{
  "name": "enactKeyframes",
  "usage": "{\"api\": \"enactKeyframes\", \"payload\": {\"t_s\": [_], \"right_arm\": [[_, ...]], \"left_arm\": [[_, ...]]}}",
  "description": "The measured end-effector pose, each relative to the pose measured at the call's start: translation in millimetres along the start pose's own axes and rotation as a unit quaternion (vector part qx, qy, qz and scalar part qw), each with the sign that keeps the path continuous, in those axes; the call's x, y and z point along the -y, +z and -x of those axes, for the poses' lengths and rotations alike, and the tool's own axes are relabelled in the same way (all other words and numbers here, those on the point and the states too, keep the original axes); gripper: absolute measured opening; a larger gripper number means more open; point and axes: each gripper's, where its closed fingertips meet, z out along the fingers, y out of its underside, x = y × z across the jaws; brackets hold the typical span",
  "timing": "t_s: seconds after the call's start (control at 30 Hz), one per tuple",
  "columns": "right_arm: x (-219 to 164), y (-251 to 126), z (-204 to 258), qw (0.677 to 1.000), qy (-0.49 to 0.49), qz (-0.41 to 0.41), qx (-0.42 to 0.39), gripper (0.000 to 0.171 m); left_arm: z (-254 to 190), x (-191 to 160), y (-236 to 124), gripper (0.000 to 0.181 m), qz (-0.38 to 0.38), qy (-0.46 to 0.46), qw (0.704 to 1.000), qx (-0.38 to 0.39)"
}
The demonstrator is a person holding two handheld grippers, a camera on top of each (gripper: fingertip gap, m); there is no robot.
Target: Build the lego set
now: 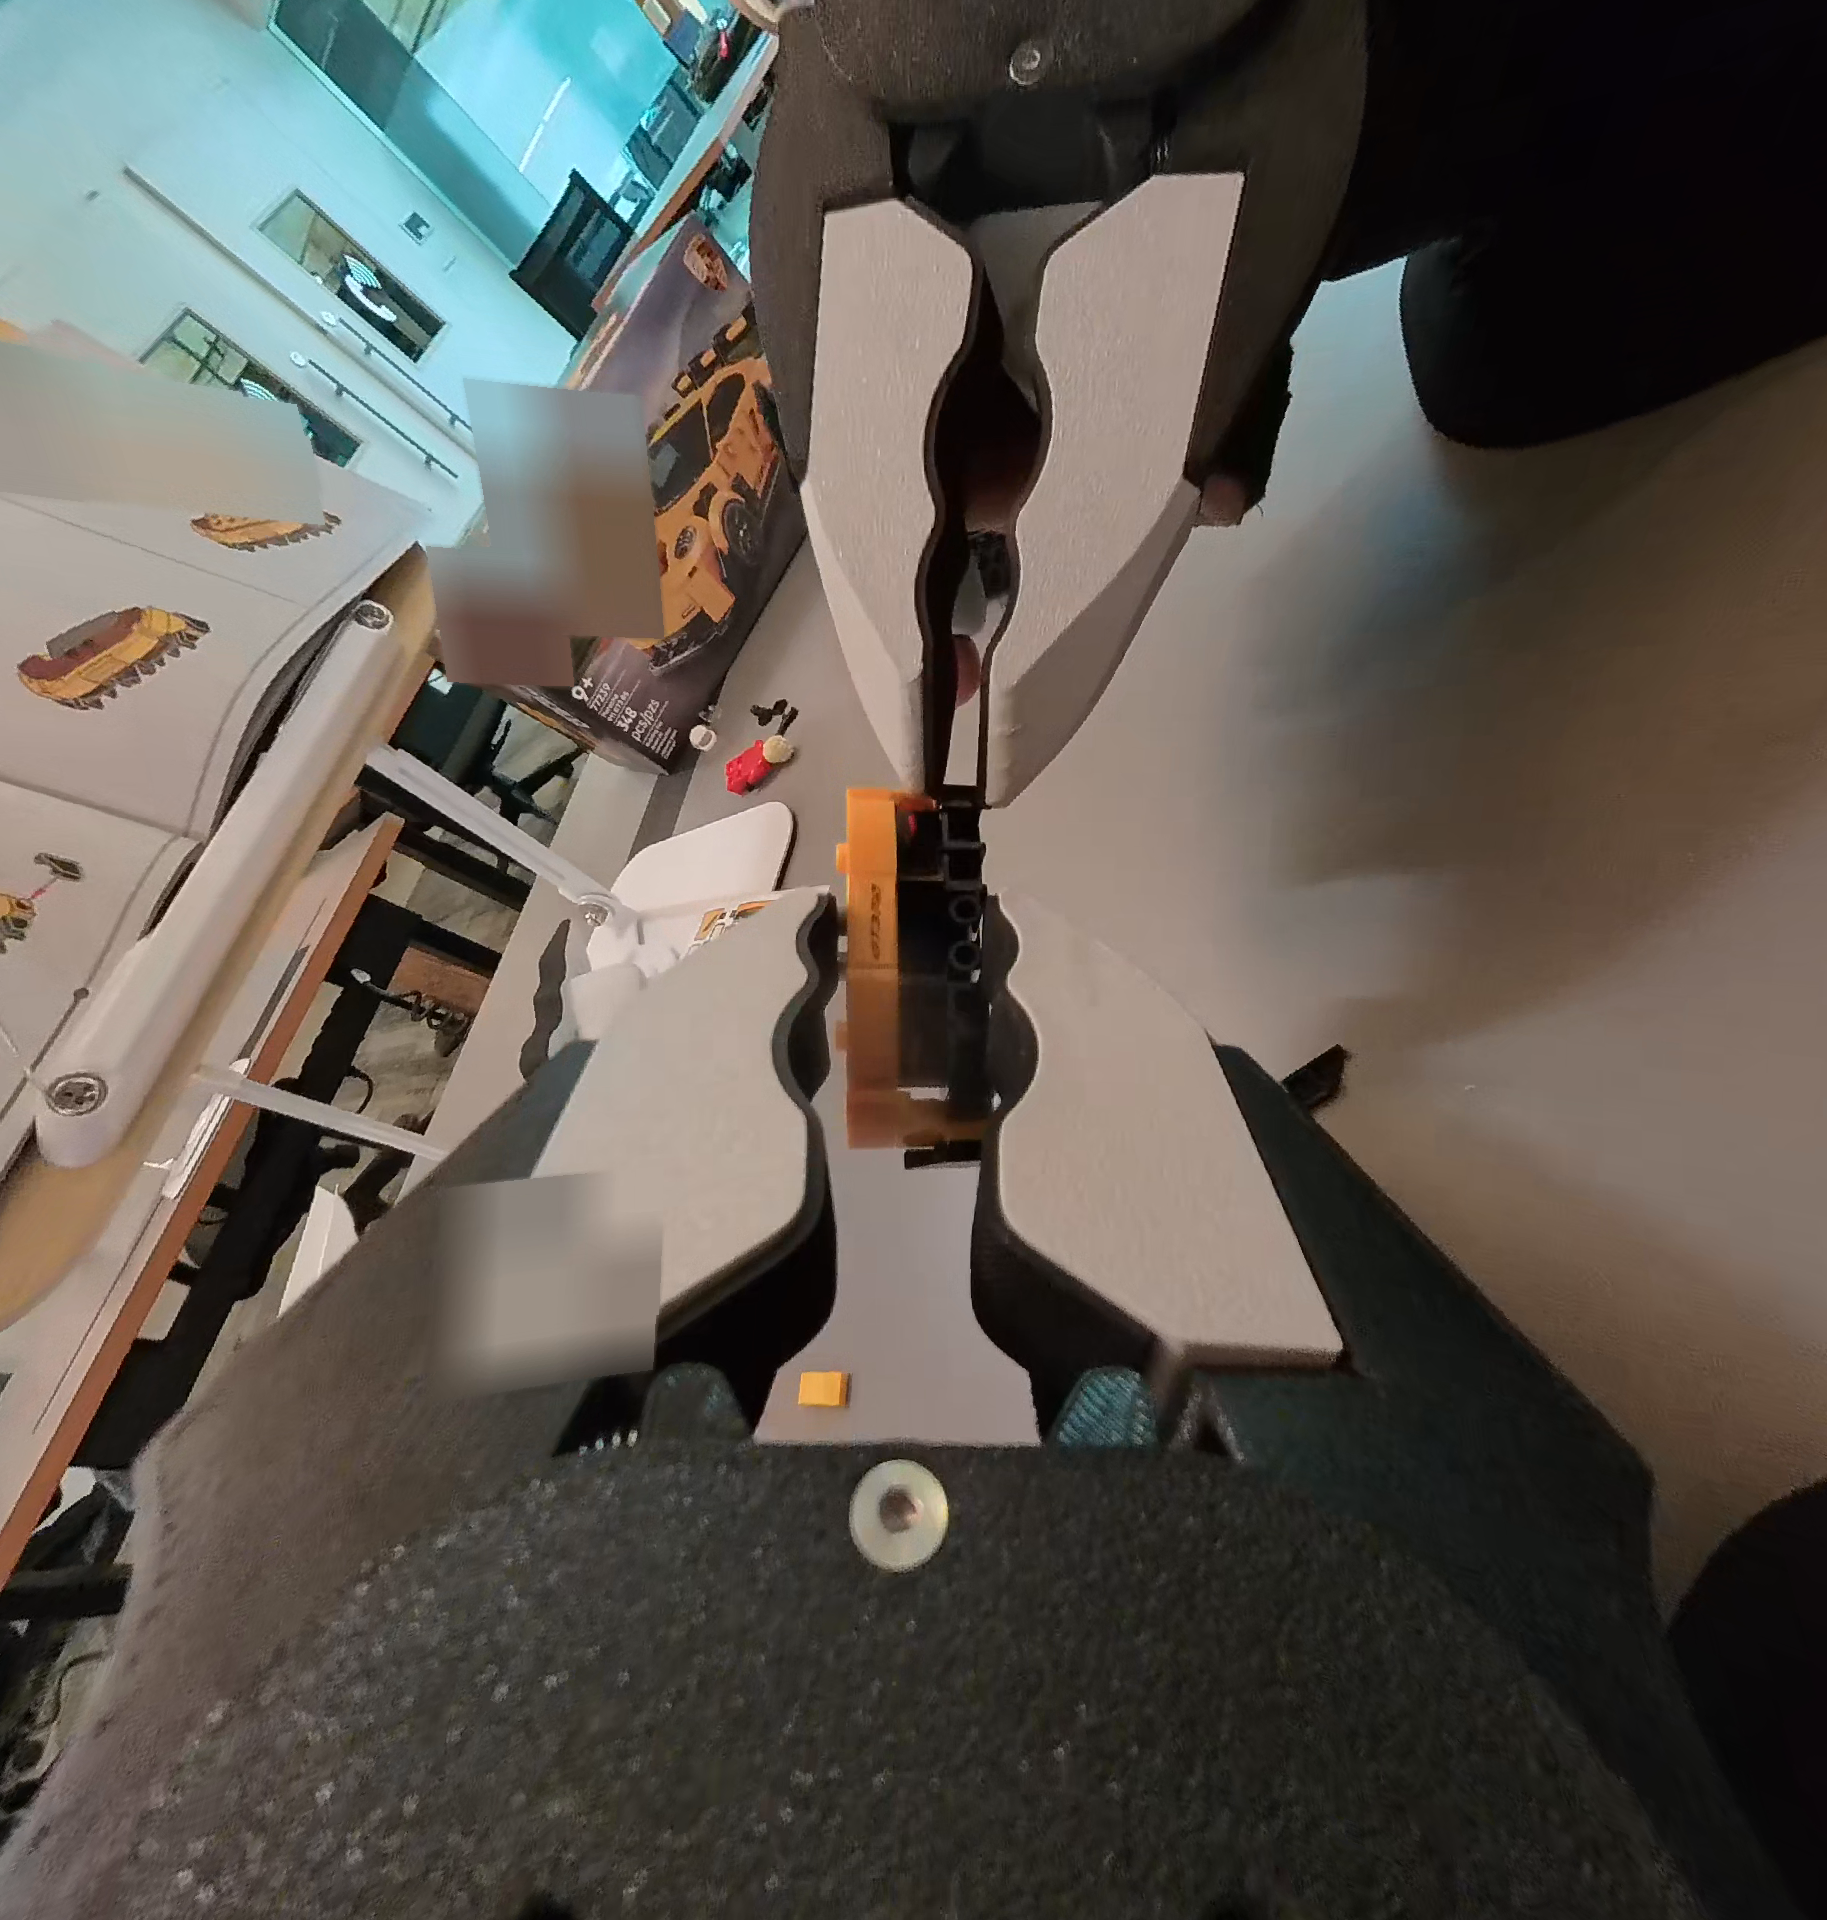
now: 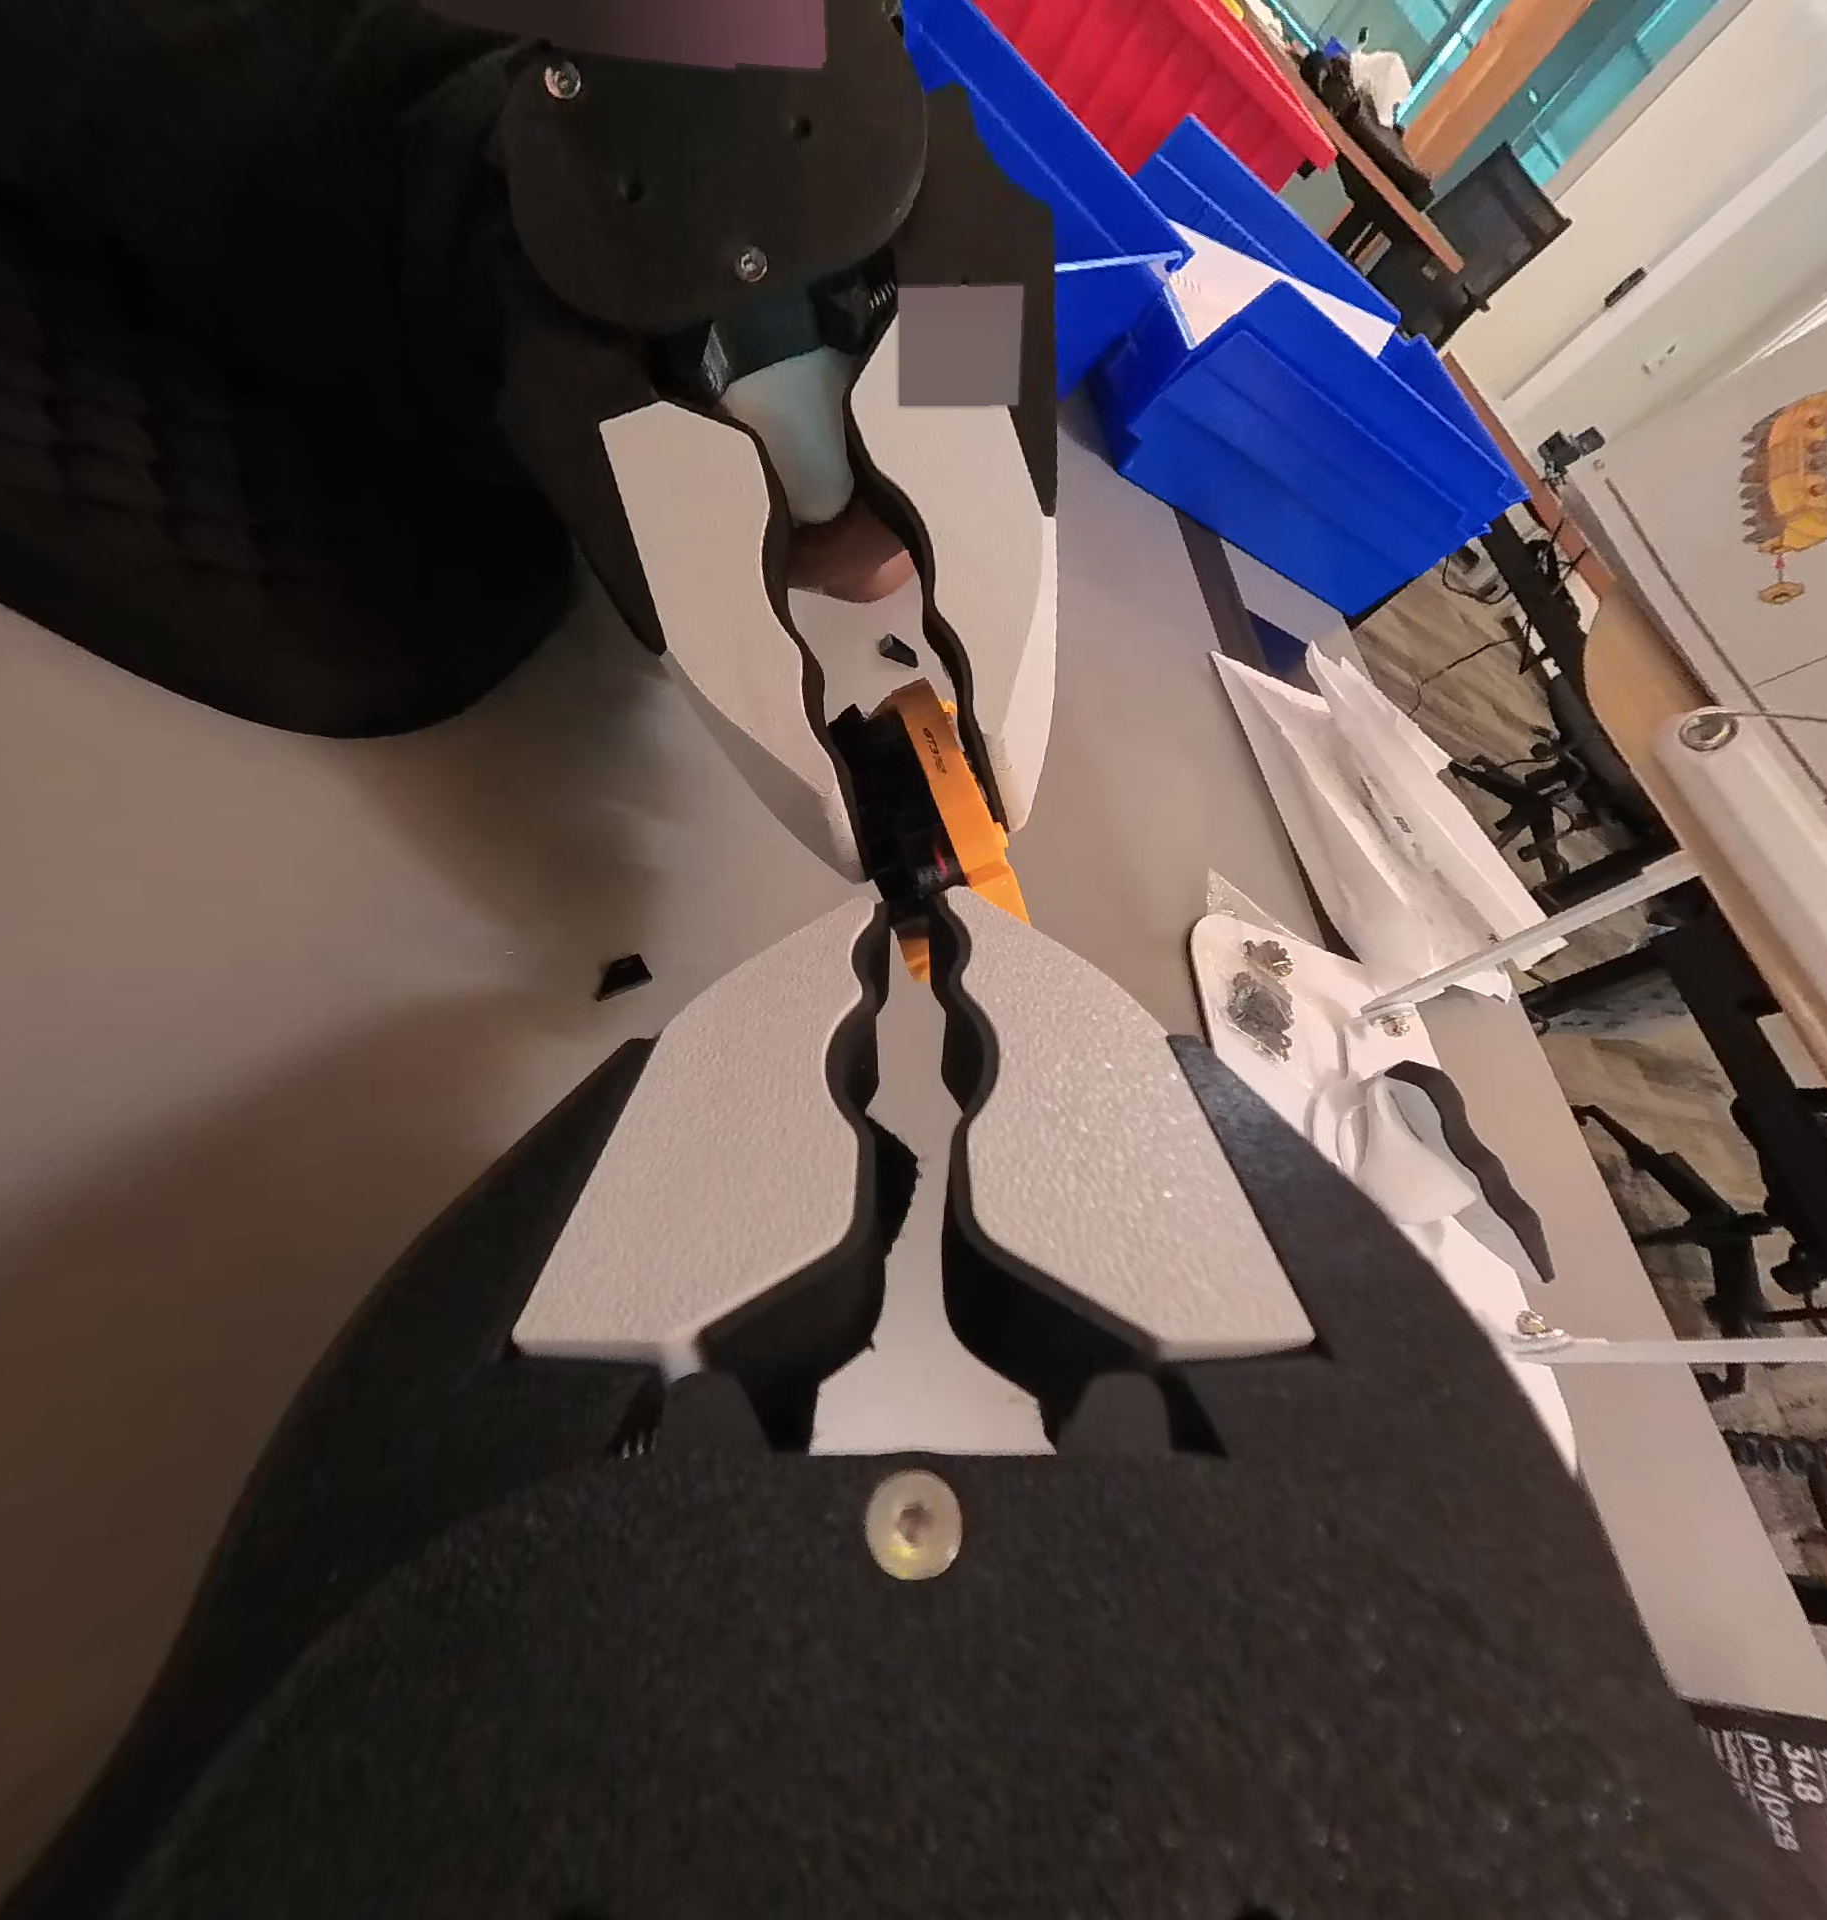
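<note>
- Held nearest the left wrist camera, the orange and black lego assembly [image 1: 914, 987] sits at frame centre, clamped between the fingers of the left gripper [image 1: 914, 935], whose jaws stand only as far apart as the build is wide.
- From the top of that frame the right gripper [image 1: 956, 779] meets the assembly's far end, its jaws nearly together; it seems to pinch a small black part there, though I cannot tell for sure.
- My guess at the step: pressing a piece onto the build. Next comes a straight, aligned push while the left grip stays firm.
- Loose bits lie on the grey table [image 1: 1304, 831]: a small orange tile [image 1: 824, 1388], a red minifigure [image 1: 758, 764] and a black piece [image 2: 623, 977].
- Further out are the set's box [image 1: 701, 520], blue bins [image 2: 1304, 395] and an office room beyond.
</note>
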Motion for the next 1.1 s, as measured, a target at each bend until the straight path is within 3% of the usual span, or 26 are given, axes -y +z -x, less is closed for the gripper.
{"api": "enactKeyframes", "payload": {"t_s": [0.7,0.97,1.1], "right_arm": [[-6.9,3.3,1.7,1.0,0.009,0.008,0.004,0.007],[-1.2,-1.9,-0.8,1.0,0.017,-0.004,0.004,0.013],[-4.8,-0.1,-0.8,1.0,0.014,0.005,0.001,0.014]], "left_arm": [[-3.0,-7.4,3.2,0.026,0.023,-0.017,0.999,-0.015],[1.1,-10.6,1.5,0.026,-0.016,-0.116,0.992,-0.043],[-0.9,-9.2,2.2,0.026,-0.01,-0.096,0.995,-0.039]]}}
